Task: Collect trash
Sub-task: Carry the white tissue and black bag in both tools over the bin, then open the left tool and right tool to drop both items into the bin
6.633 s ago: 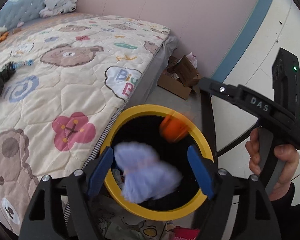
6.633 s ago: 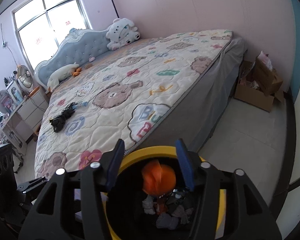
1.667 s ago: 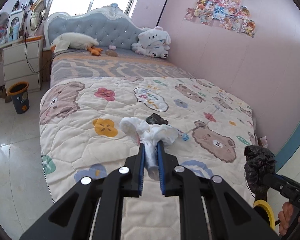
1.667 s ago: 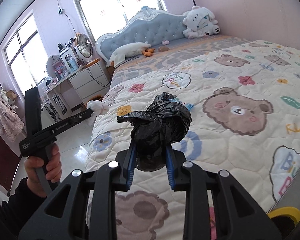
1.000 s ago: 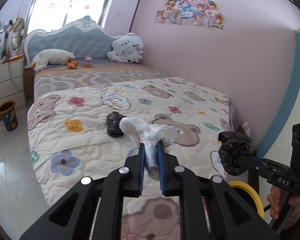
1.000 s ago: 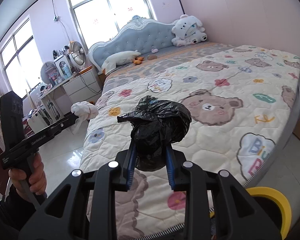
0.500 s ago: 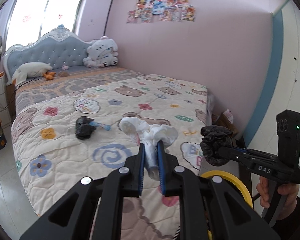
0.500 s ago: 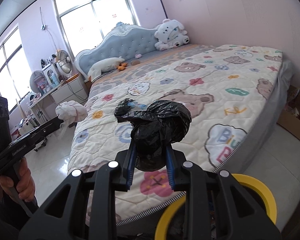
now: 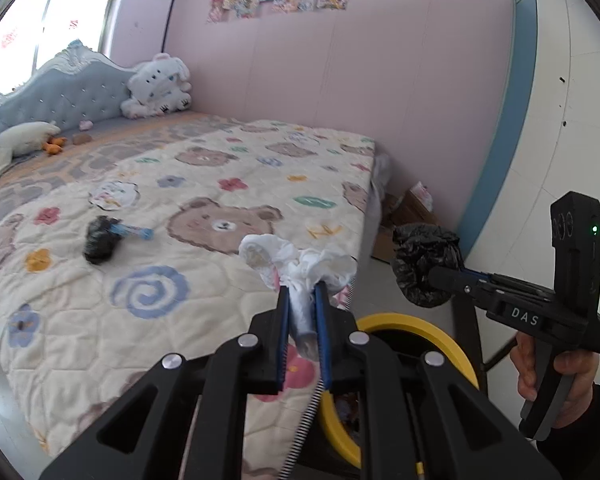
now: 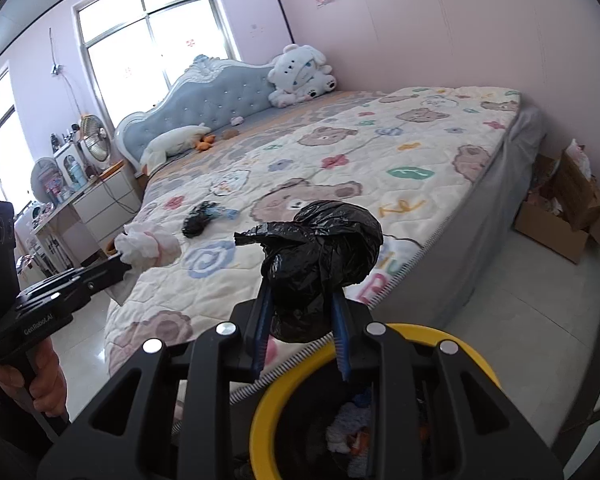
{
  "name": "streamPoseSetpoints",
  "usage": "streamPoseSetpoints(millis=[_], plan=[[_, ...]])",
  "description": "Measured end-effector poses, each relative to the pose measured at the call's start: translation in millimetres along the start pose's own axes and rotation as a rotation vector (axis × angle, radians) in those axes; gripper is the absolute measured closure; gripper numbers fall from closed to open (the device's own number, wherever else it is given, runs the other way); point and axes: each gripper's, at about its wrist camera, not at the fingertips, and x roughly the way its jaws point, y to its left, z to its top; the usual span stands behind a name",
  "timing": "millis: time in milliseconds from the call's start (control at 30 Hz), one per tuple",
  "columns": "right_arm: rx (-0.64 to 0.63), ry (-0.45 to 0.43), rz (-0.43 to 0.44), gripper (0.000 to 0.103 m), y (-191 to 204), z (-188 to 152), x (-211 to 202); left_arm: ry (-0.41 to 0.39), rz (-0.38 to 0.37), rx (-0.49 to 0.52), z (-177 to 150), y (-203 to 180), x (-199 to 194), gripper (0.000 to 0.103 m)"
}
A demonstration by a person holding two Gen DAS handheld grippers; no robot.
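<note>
My left gripper (image 9: 302, 312) is shut on a crumpled white tissue wad (image 9: 296, 264), held above the bed's foot corner; it also shows in the right wrist view (image 10: 148, 246). My right gripper (image 10: 300, 320) is shut on a balled black plastic bag (image 10: 320, 252), held just above the yellow-rimmed bin (image 10: 420, 340). The bag (image 9: 424, 264) and bin (image 9: 420, 330) also show in the left wrist view. Another black bag with a blue wrapper (image 9: 102, 238) lies on the quilt (image 9: 180, 240). The bin holds several pieces of trash.
The bed with a bear-print quilt (image 10: 380, 152) fills the left and middle. A cardboard box (image 10: 560, 220) sits on the floor by the pink wall. A plush toy (image 10: 300, 74) and pillows lie at the headboard. A nightstand (image 10: 100, 200) stands at far left.
Both grippers have swung right and down toward the bin with their loads still held. The bin's rim now fills more of both views. The black bag on the quilt has stayed put.
</note>
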Motion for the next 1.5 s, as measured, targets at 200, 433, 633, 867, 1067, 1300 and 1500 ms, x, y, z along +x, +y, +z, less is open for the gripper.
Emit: streamPoseSetpoints(millis=[200, 433, 633, 867, 1067, 1300, 1500], plan=[[0.021, 0.015, -0.048, 0.077, -23, -10, -10, 0.050, -0.043, 0.031, -8, -25, 22, 0.092], [0.061, 0.060, -0.081, 0.077, -51, -25, -15, 0.158, -0.109, 0.040, -31, -49, 54, 0.091], [0.115, 0.099, -0.075, 0.076, -71, -39, -15, 0.232, -0.140, 0.061, -51, -67, 74, 0.091], [0.149, 0.100, -0.035, 0.074, -81, -47, -18, 0.257, -0.145, 0.080, -60, -79, 77, 0.091], [0.166, 0.083, -0.029, 0.070, -85, -45, -22, 0.253, -0.151, 0.082, -59, -82, 73, 0.091], [0.181, 0.095, -0.049, 0.061, -87, -43, -24, 0.252, -0.153, 0.077, -60, -81, 72, 0.087], [0.201, 0.079, -0.078, 0.056, -91, -38, -28, 0.233, -0.152, 0.054, -60, -74, 64, 0.059]])
